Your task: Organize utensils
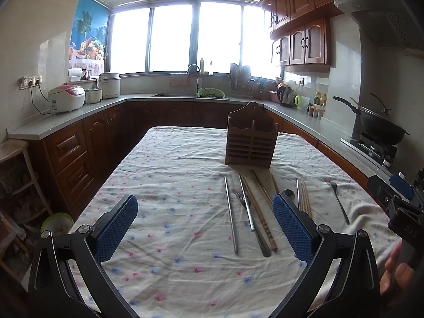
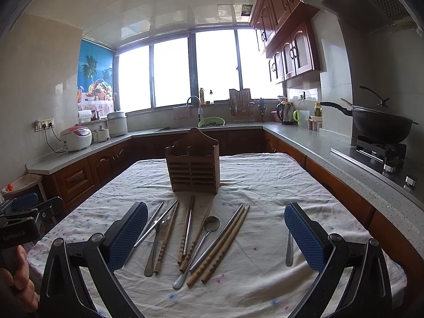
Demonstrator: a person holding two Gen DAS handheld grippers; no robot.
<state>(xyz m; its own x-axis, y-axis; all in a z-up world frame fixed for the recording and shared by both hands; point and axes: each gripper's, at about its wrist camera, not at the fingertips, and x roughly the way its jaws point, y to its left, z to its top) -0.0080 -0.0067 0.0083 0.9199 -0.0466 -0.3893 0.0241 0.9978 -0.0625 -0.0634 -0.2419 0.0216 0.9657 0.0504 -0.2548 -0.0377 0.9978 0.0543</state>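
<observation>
A slatted wooden utensil holder (image 1: 251, 137) (image 2: 194, 171) stands upright on the floral tablecloth (image 1: 169, 212) (image 2: 265, 190). In front of it lie loose metal chopsticks (image 1: 231, 216) (image 2: 216, 238), wooden chopsticks (image 1: 261, 209) (image 2: 220, 249), a spoon (image 2: 204, 238) and a fork (image 1: 338, 201) (image 2: 288, 246). My left gripper (image 1: 205, 228) hovers open above the cloth, left of most utensils. My right gripper (image 2: 216, 235) is open too, with the pile lying between its blue pads (image 2: 127, 235). Neither holds anything.
Kitchen counters (image 1: 79, 116) wrap around the table on three sides, with rice cookers (image 1: 66, 98), a sink (image 2: 190, 127), a kettle (image 2: 285, 111) and a wok (image 2: 381, 127) on the stove. A hand (image 2: 16, 278) holds the left gripper's handle. A stool (image 1: 13, 148) stands at the left.
</observation>
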